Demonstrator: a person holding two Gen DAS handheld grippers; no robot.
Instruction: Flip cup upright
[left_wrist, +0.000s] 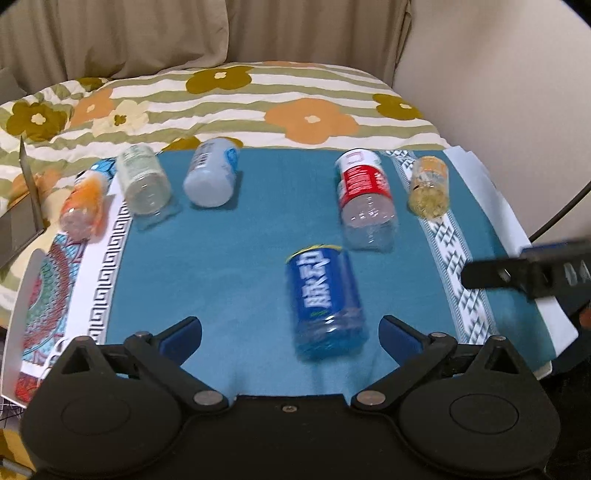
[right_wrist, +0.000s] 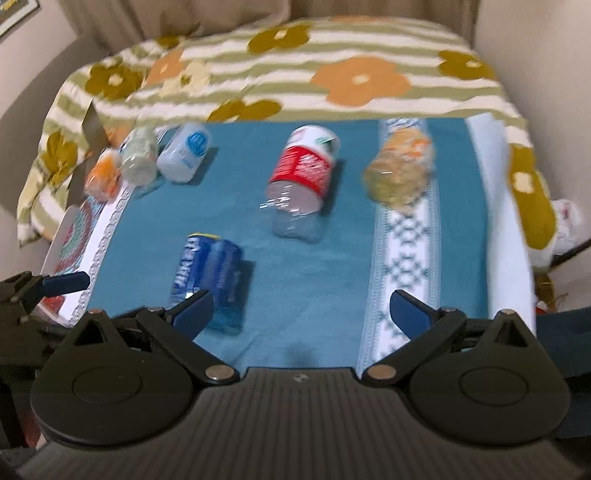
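— Where is the blue cup (left_wrist: 325, 302) found?
— On the teal mat (left_wrist: 229, 258), lying on its side just ahead of the left hand-held gripper (left_wrist: 291, 332), pointed away. Both are spread wide, nothing held; the right hand-held gripper (right_wrist: 301, 314) is farther.

The blue cup (left_wrist: 327, 302) lying on the teal cloth (left_wrist: 236, 258) carries large white Chinese characters that read 脉动 (seen sideways in the left wrist view). Print on the other cups' labels is too blurred to read.
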